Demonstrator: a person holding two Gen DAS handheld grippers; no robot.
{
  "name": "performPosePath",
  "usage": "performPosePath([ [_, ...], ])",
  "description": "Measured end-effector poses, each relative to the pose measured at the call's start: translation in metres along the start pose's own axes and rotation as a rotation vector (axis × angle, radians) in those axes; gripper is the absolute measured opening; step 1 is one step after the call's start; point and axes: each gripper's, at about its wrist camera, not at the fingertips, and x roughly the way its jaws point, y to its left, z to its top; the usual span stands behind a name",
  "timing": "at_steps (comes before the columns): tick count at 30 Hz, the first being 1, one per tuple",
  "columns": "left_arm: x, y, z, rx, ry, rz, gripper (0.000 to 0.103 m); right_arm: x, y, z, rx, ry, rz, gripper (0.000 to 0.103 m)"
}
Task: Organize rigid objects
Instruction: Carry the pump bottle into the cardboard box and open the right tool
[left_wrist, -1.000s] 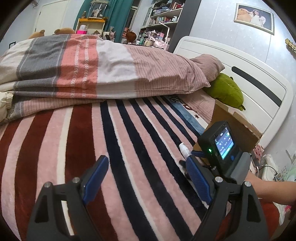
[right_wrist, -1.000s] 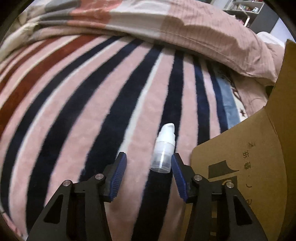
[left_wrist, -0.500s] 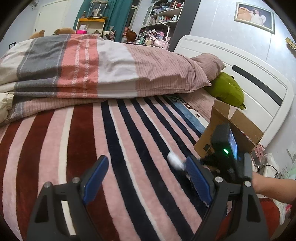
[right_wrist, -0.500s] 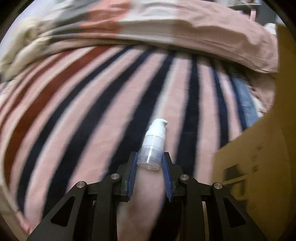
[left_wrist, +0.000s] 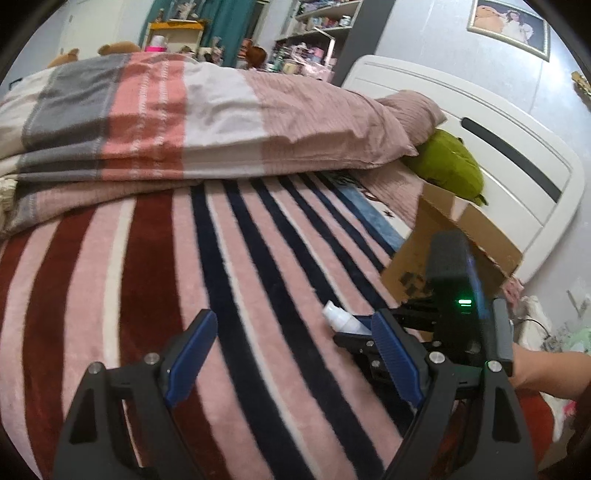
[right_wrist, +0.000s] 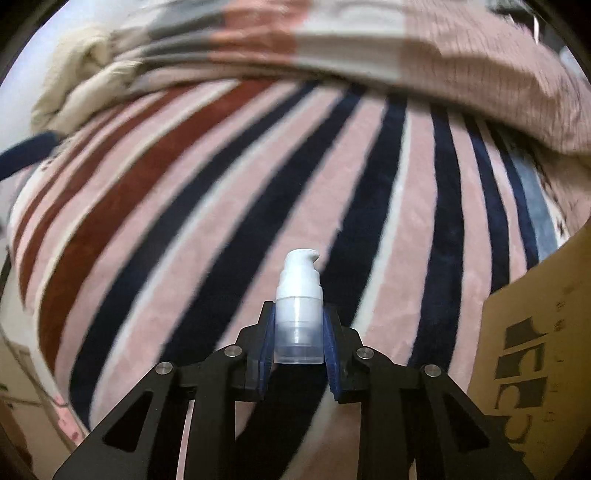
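Right tool (right_wrist: 298, 334) grips pump bottle (right_wrist: 298, 314); left tool (left_wrist: 291, 354), open, views box (left_wrist: 436, 254).

Right tool (right_wrist: 298, 334) jaws just closed, clamping bottle (right_wrist: 298, 317); left tool (left_wrist: 295, 354) jaws wide apart.

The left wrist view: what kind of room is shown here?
Most likely a bedroom: a bed with a striped blanket, a folded quilt and a white headboard.

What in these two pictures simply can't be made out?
- Inside of the cardboard box: left wrist view, hidden by its own wall and the right gripper.
- Box print: right wrist view, cut off by the edge.
- Pump bottle contents: frosted, unreadable.
- Shelf items: too small.
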Motion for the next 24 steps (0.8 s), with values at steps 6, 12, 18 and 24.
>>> performPosePath([
  [6, -0.007, -0.040, 0.018, 0.039, -0.029, -0.142, 0.078, -0.084, 0.027, -0.001, -0.109, -0.175, 0.070, 0.020],
  [12, -0.006, -0.083, 0.044, 0.076, -0.078, -0.215, 0.049, -0.150, 0.019, 0.000, -0.147, -0.319, 0.083, 0.020],
  [18, 0.018, -0.133, 0.070, 0.143, -0.074, -0.270, 0.037, -0.176, -0.023, -0.005, -0.076, -0.358, 0.071, 0.020],
  [24, 0.056, -0.176, 0.091, 0.190, -0.028, -0.308, 0.037, -0.191, -0.078, -0.016, 0.021, -0.354, 0.031, 0.020],
])
